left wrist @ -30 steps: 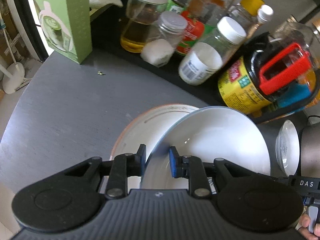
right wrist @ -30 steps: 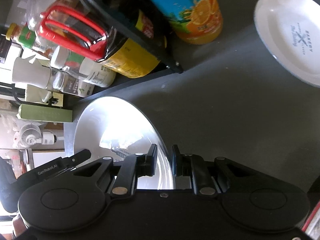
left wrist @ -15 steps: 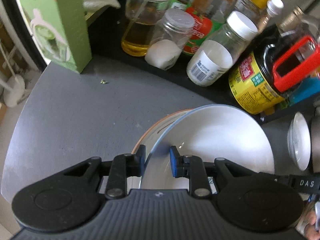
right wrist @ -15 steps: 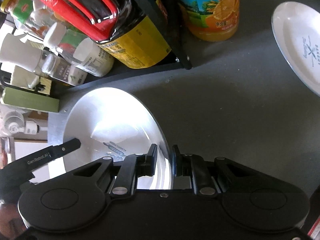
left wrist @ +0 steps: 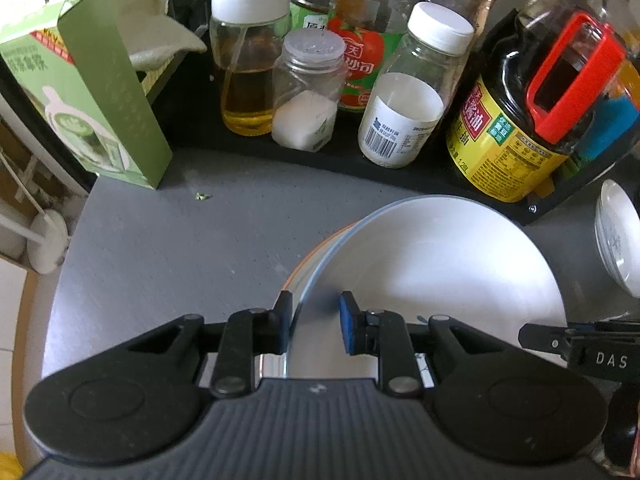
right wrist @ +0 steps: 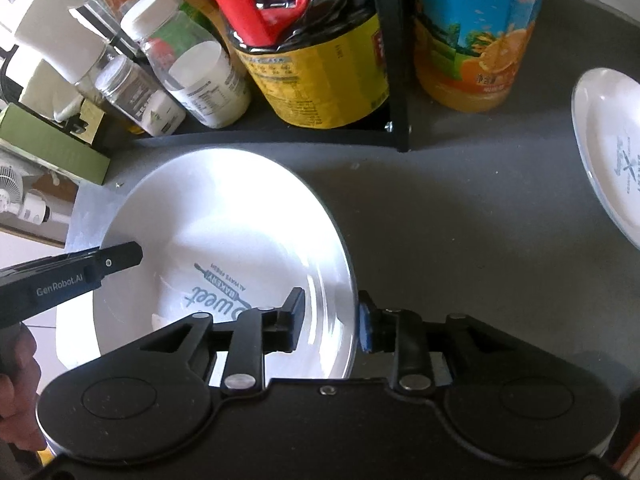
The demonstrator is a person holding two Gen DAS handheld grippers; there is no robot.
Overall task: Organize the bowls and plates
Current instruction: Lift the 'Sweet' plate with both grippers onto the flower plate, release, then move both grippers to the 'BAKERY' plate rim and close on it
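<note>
A large white plate (left wrist: pixel 432 264) with a blue rim lies on an orange-rimmed plate (left wrist: pixel 320 240), of which only a sliver of edge shows. My left gripper (left wrist: pixel 316 326) is open, its jaws straddling the white plate's left rim. The same plate (right wrist: pixel 224 224), printed with "Sweet Bakery", fills the right wrist view. My right gripper (right wrist: pixel 330 320) is open, its jaws loosely astride the plate's right rim. A small white plate (right wrist: pixel 608 148) lies apart at the right; it also shows in the left wrist view (left wrist: pixel 618 240).
A black rack (left wrist: pixel 360 160) of bottles and jars runs along the back: oil, salt, a soy sauce jug (left wrist: pixel 520 120), an orange drink bottle (right wrist: pixel 476 40). A green carton (left wrist: pixel 92 92) stands back left. The grey table's edge (left wrist: pixel 36 300) curves at left.
The white plate has come down over the orange-rimmed plate, covering nearly all of it. Both grippers' jaws have opened wider around its rim.
</note>
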